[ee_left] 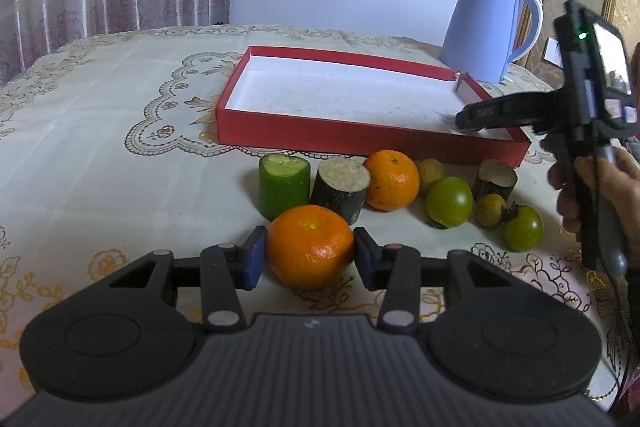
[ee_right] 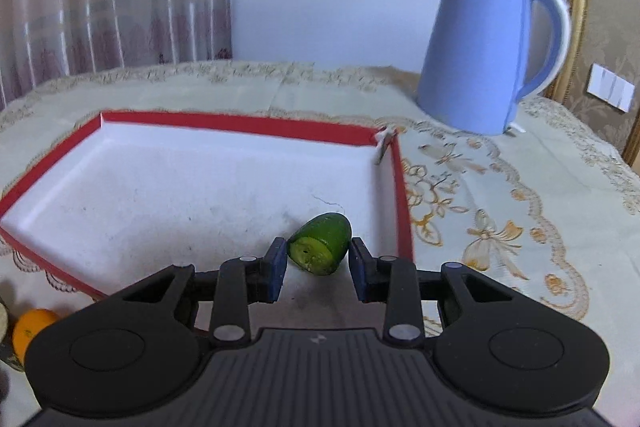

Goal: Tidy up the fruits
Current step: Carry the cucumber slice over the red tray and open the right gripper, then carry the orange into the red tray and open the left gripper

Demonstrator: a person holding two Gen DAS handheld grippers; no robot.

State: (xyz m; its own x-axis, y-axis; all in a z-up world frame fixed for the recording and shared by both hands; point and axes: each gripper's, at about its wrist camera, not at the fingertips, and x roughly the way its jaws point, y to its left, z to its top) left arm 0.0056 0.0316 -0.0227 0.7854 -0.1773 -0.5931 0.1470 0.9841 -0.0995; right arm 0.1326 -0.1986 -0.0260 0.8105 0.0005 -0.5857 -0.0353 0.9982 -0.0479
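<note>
My left gripper [ee_left: 310, 241] is shut on an orange [ee_left: 310, 255] that rests on the tablecloth, one blue pad on each side of it. Behind it lie a cut cucumber chunk [ee_left: 284, 187], a dark cane piece [ee_left: 340, 193], a second orange [ee_left: 392, 181], two green fruits [ee_left: 449, 202] and small yellowish ones. My right gripper [ee_right: 318, 253] is shut on a green cucumber end piece [ee_right: 320, 245] over the white floor of the red box [ee_right: 240, 123], near its right wall. In the left wrist view that gripper [ee_left: 466, 117] reaches over the box's [ee_left: 360, 138] right end, held by a hand [ee_left: 592, 183].
A blue kettle [ee_left: 488, 27] [ee_right: 480, 59] stands behind the box's far right corner. A second cane piece [ee_left: 495, 179] sits by the box's front wall. The embroidered tablecloth [ee_left: 100, 147] spreads left of the box; curtains hang behind the table.
</note>
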